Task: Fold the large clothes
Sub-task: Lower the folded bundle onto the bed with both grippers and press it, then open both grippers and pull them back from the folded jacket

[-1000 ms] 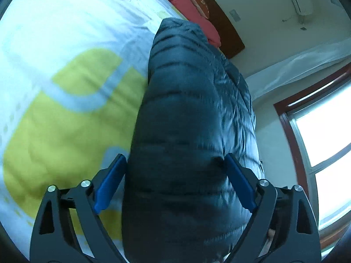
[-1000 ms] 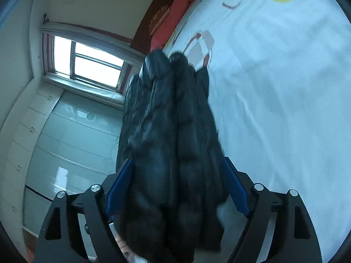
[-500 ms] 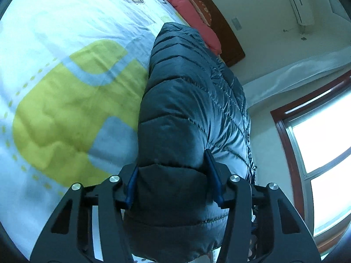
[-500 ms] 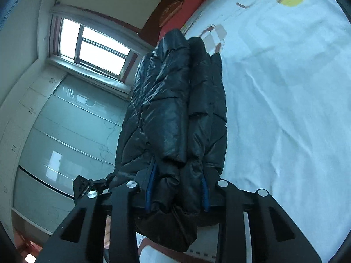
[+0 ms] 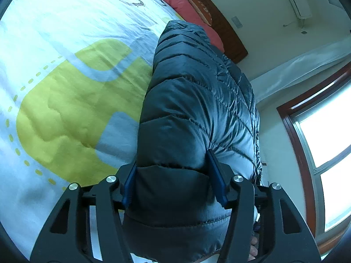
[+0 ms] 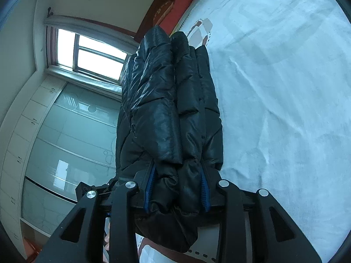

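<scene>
A dark quilted puffer jacket (image 5: 193, 114) lies folded in thick layers along the edge of the bed. My left gripper (image 5: 173, 175) is shut on a thick fold of it, the blue pads pressed into the padding on both sides. In the right wrist view the same jacket (image 6: 166, 109) shows as several stacked black layers. My right gripper (image 6: 177, 188) is shut on the near end of that stack. The jacket's near hem hangs down between the fingers of both grippers.
The bed sheet (image 5: 65, 100) is white with yellow and pale blue shapes; it also shows in the right wrist view (image 6: 285, 109). Red pillows (image 5: 186, 6) lie against a wooden headboard (image 5: 228, 35). A window (image 6: 92, 54) and glass wardrobe doors (image 6: 65, 142) stand beside the bed.
Both grippers were open around the jacket a second ago. They closed on its folds and now hold them, with little further movement in the last half second.
</scene>
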The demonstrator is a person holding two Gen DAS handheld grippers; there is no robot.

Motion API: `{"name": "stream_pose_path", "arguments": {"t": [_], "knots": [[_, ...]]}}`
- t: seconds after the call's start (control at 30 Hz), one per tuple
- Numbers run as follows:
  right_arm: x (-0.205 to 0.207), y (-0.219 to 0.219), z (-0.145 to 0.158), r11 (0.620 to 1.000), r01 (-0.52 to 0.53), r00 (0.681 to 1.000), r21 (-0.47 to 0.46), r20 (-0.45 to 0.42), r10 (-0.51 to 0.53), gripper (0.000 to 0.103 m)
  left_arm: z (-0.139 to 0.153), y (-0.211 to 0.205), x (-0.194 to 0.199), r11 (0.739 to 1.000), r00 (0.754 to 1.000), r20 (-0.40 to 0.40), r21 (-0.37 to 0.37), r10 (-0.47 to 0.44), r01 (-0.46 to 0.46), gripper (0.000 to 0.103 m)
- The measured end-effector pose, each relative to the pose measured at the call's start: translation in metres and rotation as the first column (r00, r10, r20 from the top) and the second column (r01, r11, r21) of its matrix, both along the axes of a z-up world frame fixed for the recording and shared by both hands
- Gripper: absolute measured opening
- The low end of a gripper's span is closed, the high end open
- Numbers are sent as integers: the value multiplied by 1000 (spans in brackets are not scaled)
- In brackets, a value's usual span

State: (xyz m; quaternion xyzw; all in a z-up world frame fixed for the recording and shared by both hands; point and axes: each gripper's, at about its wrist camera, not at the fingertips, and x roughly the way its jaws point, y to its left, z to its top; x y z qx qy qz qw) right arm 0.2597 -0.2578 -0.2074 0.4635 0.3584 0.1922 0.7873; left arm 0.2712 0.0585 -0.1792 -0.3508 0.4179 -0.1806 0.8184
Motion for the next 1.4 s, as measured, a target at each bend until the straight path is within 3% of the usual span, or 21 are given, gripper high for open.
{"name": "stream_pose_path", "arguments": {"t": [0.2, 0.97, 1.03, 1.2, 1.4], "knots": [[-1, -2, -3, 1000, 8, 1000, 15, -6, -8, 39, 4, -2, -2, 999, 1000, -8, 32, 11, -10, 63], [-27, -5, 13, 997, 82, 996, -4, -33, -82, 50, 29, -7, -40, 977, 999, 19, 208, 38, -41, 64], [-34, -6, 21, 994, 98, 995, -43, -29, -100, 52, 37, -10, -47, 965, 998, 40, 256, 47, -56, 66], [-59, -6, 50, 963, 165, 985, -214, -18, -173, 65, 59, -21, -73, 907, 990, 124, 405, 71, -116, 82], [-94, 6, 84, 876, 217, 973, -432, 18, -232, 70, 85, -29, -110, 825, 970, 221, 527, 99, -204, 94]]}}
